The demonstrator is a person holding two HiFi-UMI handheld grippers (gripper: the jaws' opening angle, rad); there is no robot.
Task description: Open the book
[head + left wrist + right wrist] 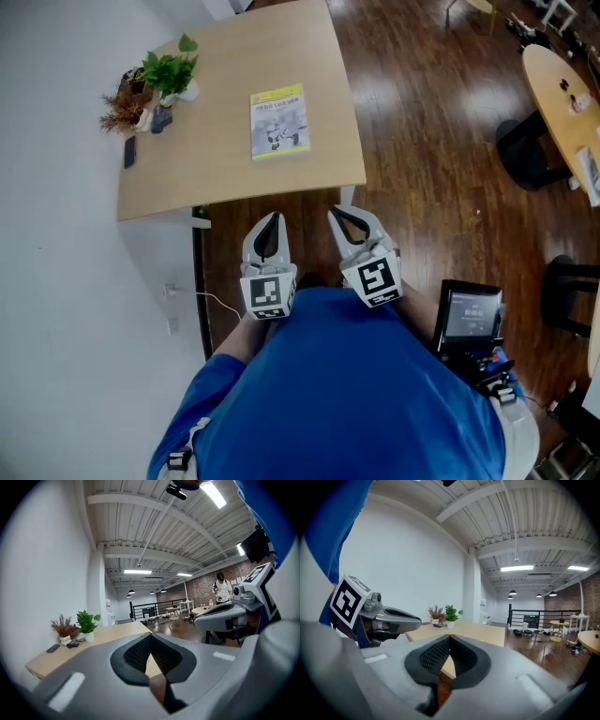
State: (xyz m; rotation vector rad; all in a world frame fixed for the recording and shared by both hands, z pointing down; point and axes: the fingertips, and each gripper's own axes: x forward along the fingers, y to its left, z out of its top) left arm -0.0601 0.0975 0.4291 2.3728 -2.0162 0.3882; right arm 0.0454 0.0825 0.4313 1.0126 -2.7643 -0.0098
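Observation:
A closed book with a yellow and grey cover lies flat near the right side of the light wooden table. Both grippers hover over the floor just short of the table's near edge, held close to the person's body. The left gripper is shut, with nothing between its tips, and the right gripper beside it is shut and empty too. In the left gripper view the left gripper points at the table. The right gripper does the same in its own view. The book does not show in either gripper view.
A potted green plant, a dried plant and a dark phone sit at the table's left end by the white wall. A screen device stands on the floor to the right. Another table and a black stool are far right.

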